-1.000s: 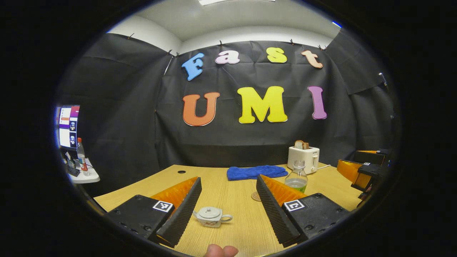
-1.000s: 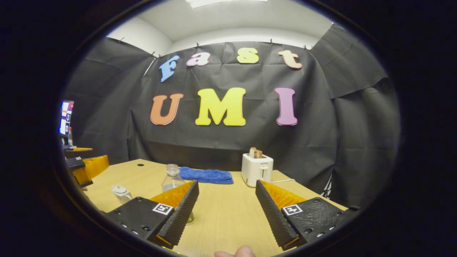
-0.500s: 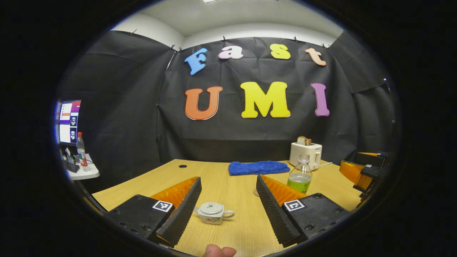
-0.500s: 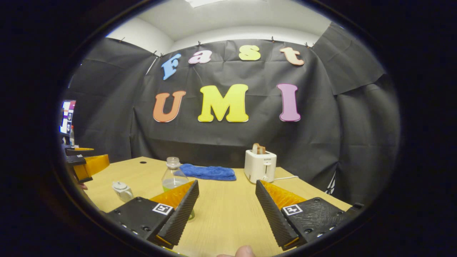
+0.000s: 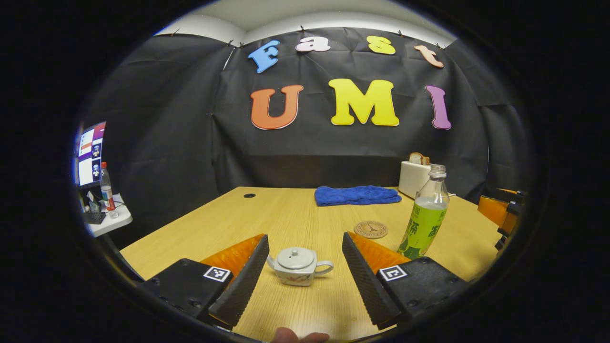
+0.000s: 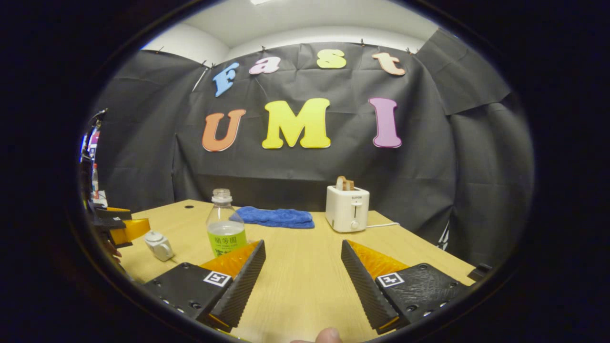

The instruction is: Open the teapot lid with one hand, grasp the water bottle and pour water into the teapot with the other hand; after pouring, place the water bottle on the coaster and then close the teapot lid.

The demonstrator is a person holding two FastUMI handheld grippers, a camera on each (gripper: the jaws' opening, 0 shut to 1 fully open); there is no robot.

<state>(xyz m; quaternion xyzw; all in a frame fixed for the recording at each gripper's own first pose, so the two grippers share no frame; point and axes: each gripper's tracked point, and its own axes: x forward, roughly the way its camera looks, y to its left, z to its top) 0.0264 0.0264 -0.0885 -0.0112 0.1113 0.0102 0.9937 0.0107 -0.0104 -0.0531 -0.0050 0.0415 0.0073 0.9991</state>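
Where the left gripper view looks along its own two fingers, left hand-held gripper (image 5: 305, 274) spread wide apart above the tabletop (image 5: 295, 214), clamped on nothing. Between the fingers and a little beyond them: small white teapot (image 5: 297, 266), lid (image 5: 295, 257) on, spout toward the view's left, handle toward its right, touching neither finger. Farther back and right of centre, round coaster (image 5: 371, 229) lying flat and bare. Just right of that, water bottle (image 5: 426, 214) upright on the tabletop, capless neck, green label, base partly hidden behind the right-hand finger. Behind, folded blue towel (image 5: 357, 195) near the far edge and white toaster (image 5: 413, 175) with bread poking out, partly covered by the bottle. At the far right rim, a cut-off piece of the right hand-held gripper, too little to read. At the far left, side table (image 5: 107, 221) with a monitor (image 5: 89, 153) and a small bottle, squeezed by the lens. At the bottom edge, cropped fingertip.

From the right gripper view, right hand-held gripper (image 6: 302, 274) likewise spread wide, holding nothing, bare tabletop between the fingers. Water bottle (image 6: 225, 226) standing beyond the left-hand finger, its foot hidden behind that finger. Teapot (image 6: 158, 244) small near the left rim, detail hard to make out, beside the cropped left hand-held gripper (image 6: 119, 225). Towel (image 6: 276, 216) and toaster (image 6: 347, 209) at the back, cord trailing right.
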